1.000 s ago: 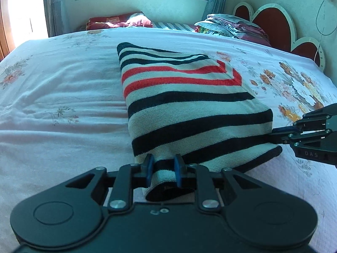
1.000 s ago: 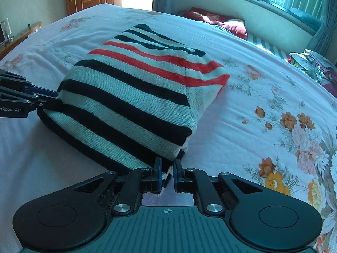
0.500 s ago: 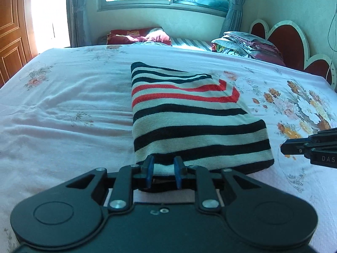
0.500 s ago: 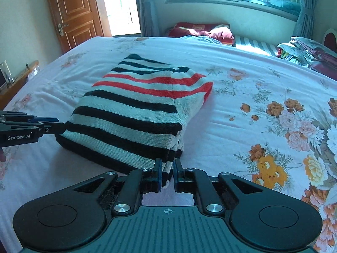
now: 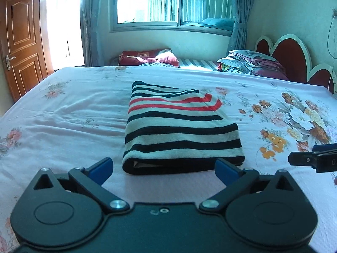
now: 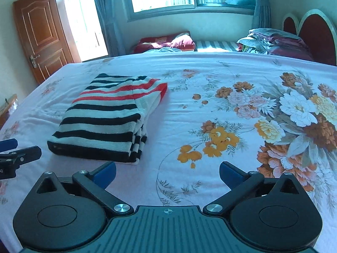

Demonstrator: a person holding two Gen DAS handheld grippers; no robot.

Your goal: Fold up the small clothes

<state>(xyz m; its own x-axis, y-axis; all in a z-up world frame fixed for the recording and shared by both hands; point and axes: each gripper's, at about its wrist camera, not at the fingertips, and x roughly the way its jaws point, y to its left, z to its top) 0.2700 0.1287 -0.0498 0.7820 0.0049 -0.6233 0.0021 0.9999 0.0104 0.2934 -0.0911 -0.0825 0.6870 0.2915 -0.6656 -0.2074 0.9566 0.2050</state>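
Floral bedsheet (image 6: 210, 109) carries folded striped sweater (image 5: 179, 130) near centre, left gripper (image 5: 164, 168) and right gripper (image 6: 167, 174) both wide, empty, just short of it; judge fold done, lift away without snagging edges.

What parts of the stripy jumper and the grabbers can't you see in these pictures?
- Striped garment: its underside and inner layers are hidden by the fold in both views, so its type is unclear.
- Right gripper: in the left wrist view the picture's right edge cuts it off; only a tip shows.
- Left gripper: in the right wrist view the left edge cuts it off.
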